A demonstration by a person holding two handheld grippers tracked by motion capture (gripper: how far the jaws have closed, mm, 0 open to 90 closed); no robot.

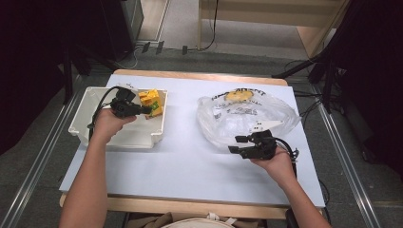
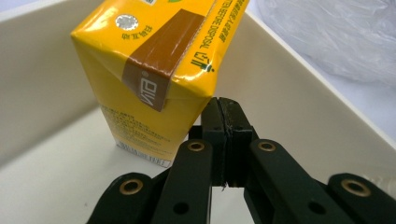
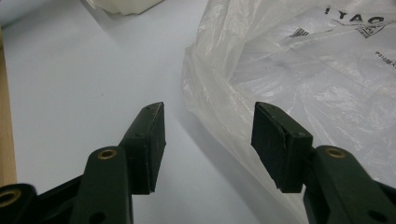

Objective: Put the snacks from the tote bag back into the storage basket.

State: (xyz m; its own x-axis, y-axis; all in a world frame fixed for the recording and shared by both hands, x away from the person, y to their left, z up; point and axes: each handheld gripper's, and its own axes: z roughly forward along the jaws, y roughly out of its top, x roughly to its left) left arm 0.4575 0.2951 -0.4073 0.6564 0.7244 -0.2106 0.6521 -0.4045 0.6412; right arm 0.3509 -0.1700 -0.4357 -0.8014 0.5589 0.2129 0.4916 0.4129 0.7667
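Left gripper (image 2: 225,140), jaws pressed together, sits beside the yellow carton (image 2: 159,70) in the white bin (image 1: 85,121); right gripper (image 3: 208,140), spread beside the plastic bag (image 3: 303,70), probably grabs next.

Lab or test workspace, set up for recording.

Wooden table (image 1: 199,207) under a pale sheet (image 1: 190,156), standing on grey carpet (image 1: 43,142) between metal floor rails (image 1: 33,175). Cables (image 1: 209,28) trailing across the floor beyond the table's far edge, black stand legs (image 1: 304,66) off its far right corner, dark drapes (image 1: 28,57) on both sides, light wooden furniture (image 1: 285,14) behind.
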